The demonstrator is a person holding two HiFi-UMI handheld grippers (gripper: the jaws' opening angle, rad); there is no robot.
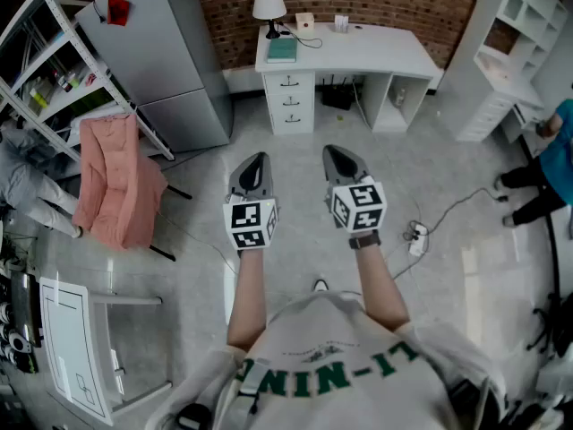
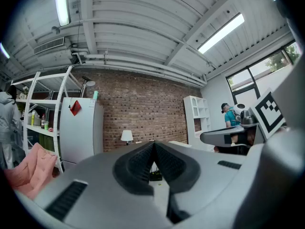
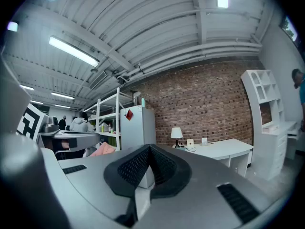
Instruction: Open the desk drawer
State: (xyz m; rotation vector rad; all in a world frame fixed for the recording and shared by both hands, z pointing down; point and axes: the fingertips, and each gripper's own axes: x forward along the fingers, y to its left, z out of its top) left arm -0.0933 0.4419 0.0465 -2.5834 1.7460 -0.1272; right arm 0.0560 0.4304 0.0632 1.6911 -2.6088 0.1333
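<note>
A white, green-lettered T-shirt [image 1: 333,358]; grey left tool [image 1: 259,159] and right tool [image 1: 334,150] carry black-and-white marker cubes [image 1: 252,224].

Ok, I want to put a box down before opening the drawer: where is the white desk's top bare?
The white desk top is bare from its middle to its right end. The left end is crowded: a white-shaded table lamp and a teal book lie above the white drawer stack. The grey floor before the drawers is free.
</note>
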